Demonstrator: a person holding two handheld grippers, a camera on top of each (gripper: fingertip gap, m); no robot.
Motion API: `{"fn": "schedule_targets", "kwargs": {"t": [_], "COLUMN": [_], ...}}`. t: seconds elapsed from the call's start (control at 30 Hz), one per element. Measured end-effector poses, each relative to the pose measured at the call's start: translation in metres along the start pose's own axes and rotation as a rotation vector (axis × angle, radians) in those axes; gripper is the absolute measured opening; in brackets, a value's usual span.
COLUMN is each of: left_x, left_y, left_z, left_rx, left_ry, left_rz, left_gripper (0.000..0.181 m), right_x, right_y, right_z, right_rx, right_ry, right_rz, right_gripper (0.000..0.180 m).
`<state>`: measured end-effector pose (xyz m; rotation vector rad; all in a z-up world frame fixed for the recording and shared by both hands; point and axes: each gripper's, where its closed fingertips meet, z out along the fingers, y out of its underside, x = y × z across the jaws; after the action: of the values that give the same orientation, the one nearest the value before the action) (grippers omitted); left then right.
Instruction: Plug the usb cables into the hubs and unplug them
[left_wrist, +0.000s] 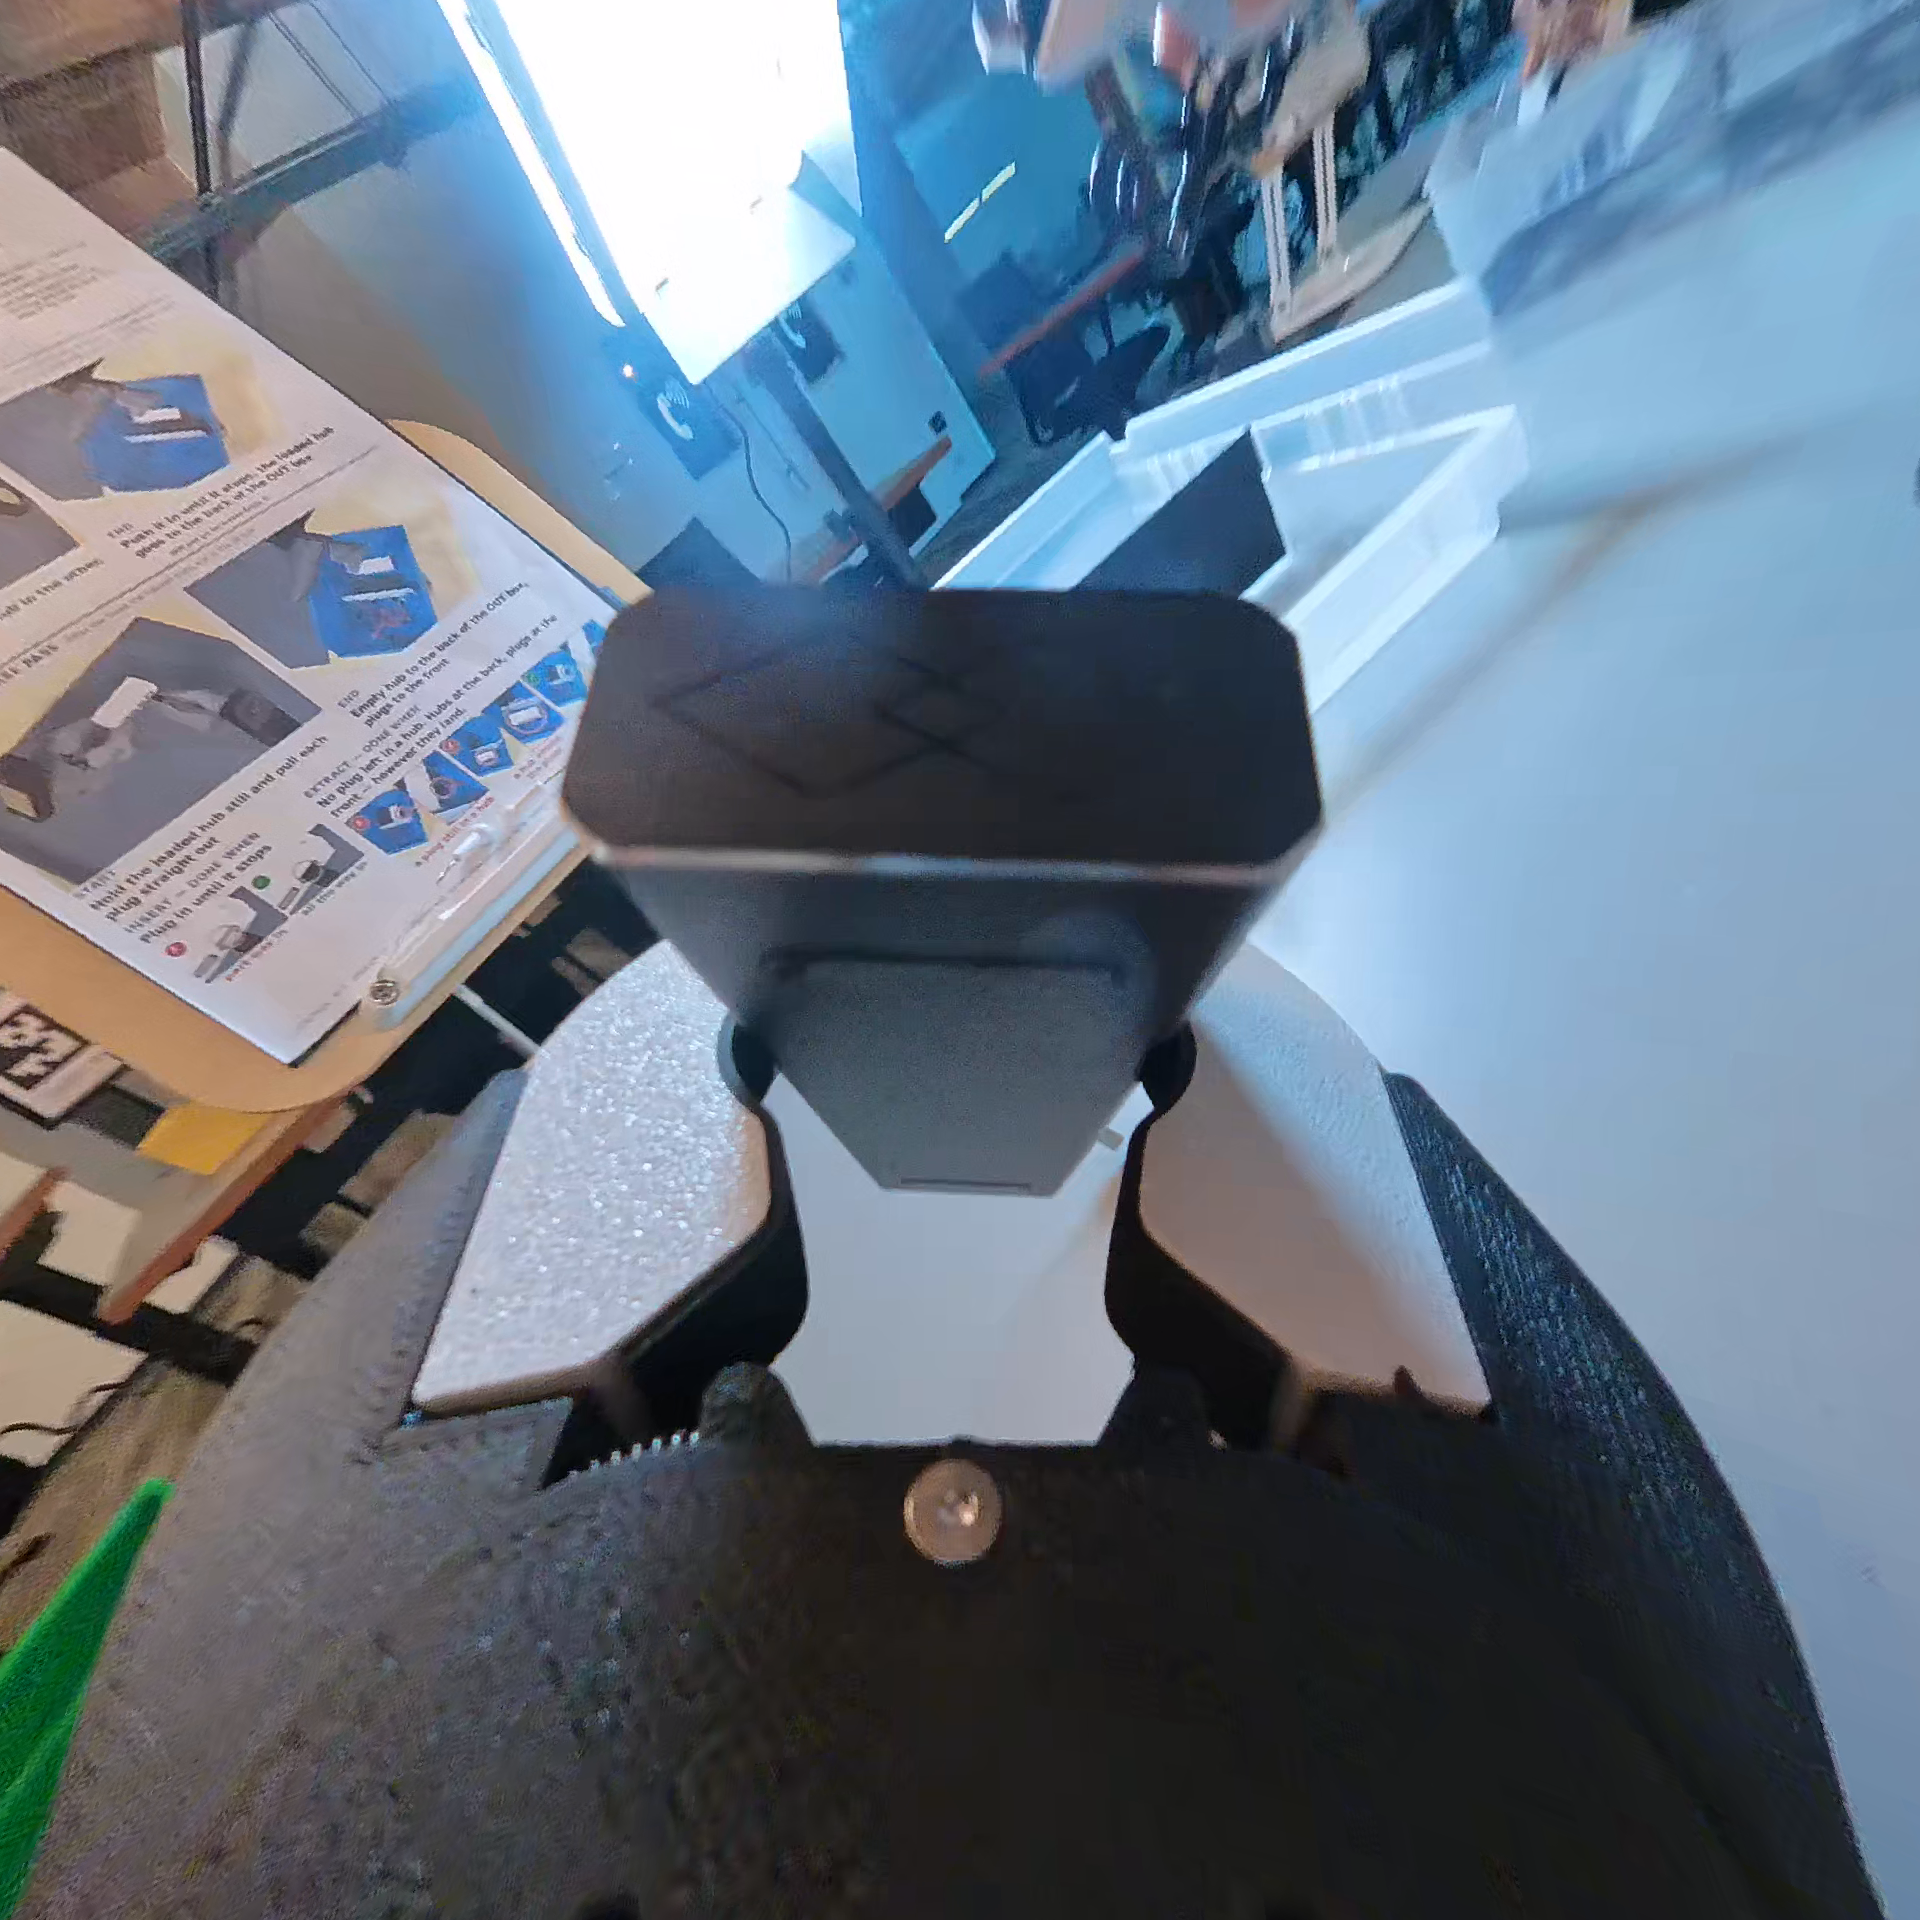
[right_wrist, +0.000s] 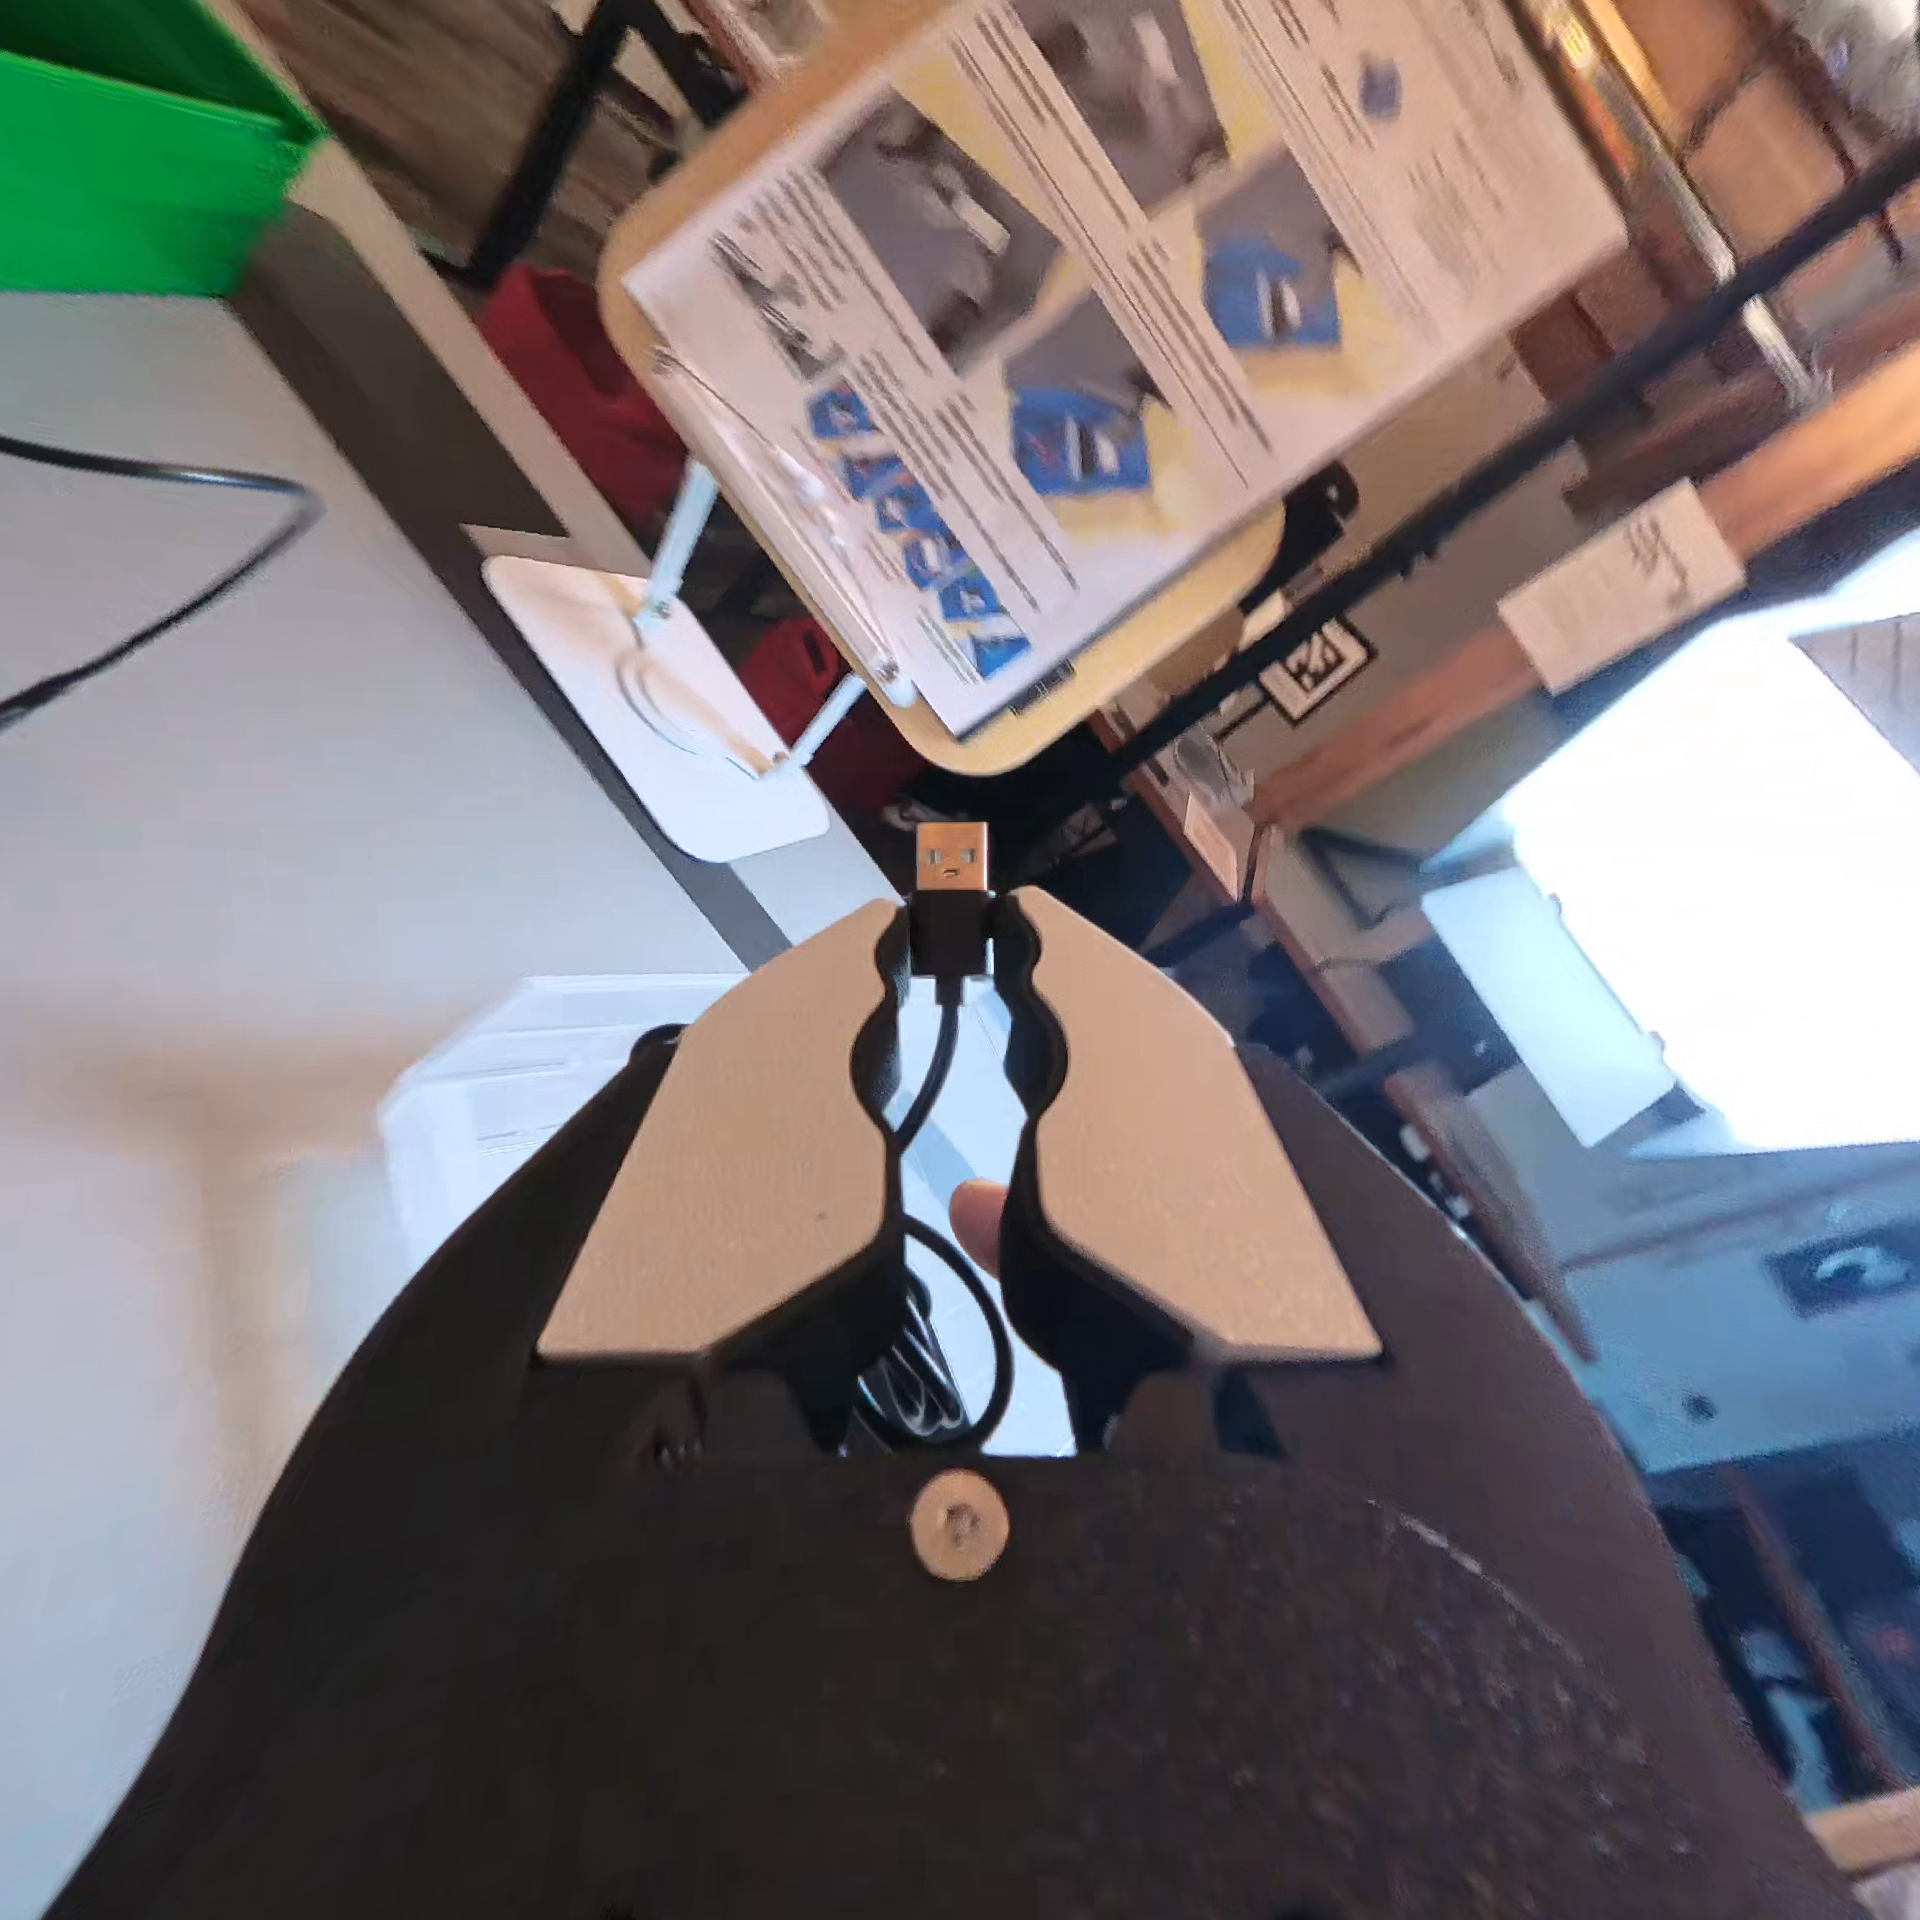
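The left hand-held gripper (left_wrist: 951, 1049) clamps a black rectangular metal hub (left_wrist: 940, 790) at twelve o'clock above the white counter (left_wrist: 1610, 935), while the right hand-held gripper (right_wrist: 951, 935) pinches a black USB cable's plug (right_wrist: 951, 909), silver tip toward twelve o'clock

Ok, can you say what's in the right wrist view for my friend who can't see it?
The right gripper pinches a black USB cable just behind its silver plug, which points forward in the air. Behind it, blurry, are a white table and a picture instruction sheet on a stand.
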<state>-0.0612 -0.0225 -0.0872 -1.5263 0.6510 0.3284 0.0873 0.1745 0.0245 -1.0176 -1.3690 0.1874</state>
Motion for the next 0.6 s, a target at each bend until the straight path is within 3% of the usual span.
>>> {"fn": "schedule_targets", "kwargs": {"t": [0.03, 0.2, 0.3, 0.37, 0.5, 0.6], "left_x": [-0.001, -0.003, 0.001, 0.005, 0.017, 0.03], "left_y": [-0.003, -0.015, -0.023, -0.031, -0.048, -0.062], "left_z": [-0.001, -0.008, -0.012, -0.015, -0.021, -0.027], "left_rx": [0.022, 0.126, 0.187, 0.226, 0.291, 0.359], "left_ry": [0.004, 0.052, 0.112, 0.158, 0.243, 0.336], "left_rz": [-0.032, -0.166, -0.248, -0.287, -0.316, -0.345], "left_gripper": [0.072, 0.071, 0.071, 0.071, 0.071, 0.071], "right_x": [0.008, -0.016, -0.042, -0.037, -0.039, -0.086], "right_y": [0.013, 0.084, 0.132, 0.142, 0.083, 0.0], "right_z": [0.008, 0.049, 0.058, 0.062, 0.054, 0.028], "right_rx": [-0.01, -0.155, -0.392, -0.423, -0.222, 0.032], "right_ry": [0.008, -0.136, -0.218, -0.149, -0.205, -0.462], "right_rz": [0.041, 0.251, 0.226, 0.198, 0.304, 0.261], "right_gripper": [0.016, 0.015, 0.015, 0.021, 0.039, 0.036]}}
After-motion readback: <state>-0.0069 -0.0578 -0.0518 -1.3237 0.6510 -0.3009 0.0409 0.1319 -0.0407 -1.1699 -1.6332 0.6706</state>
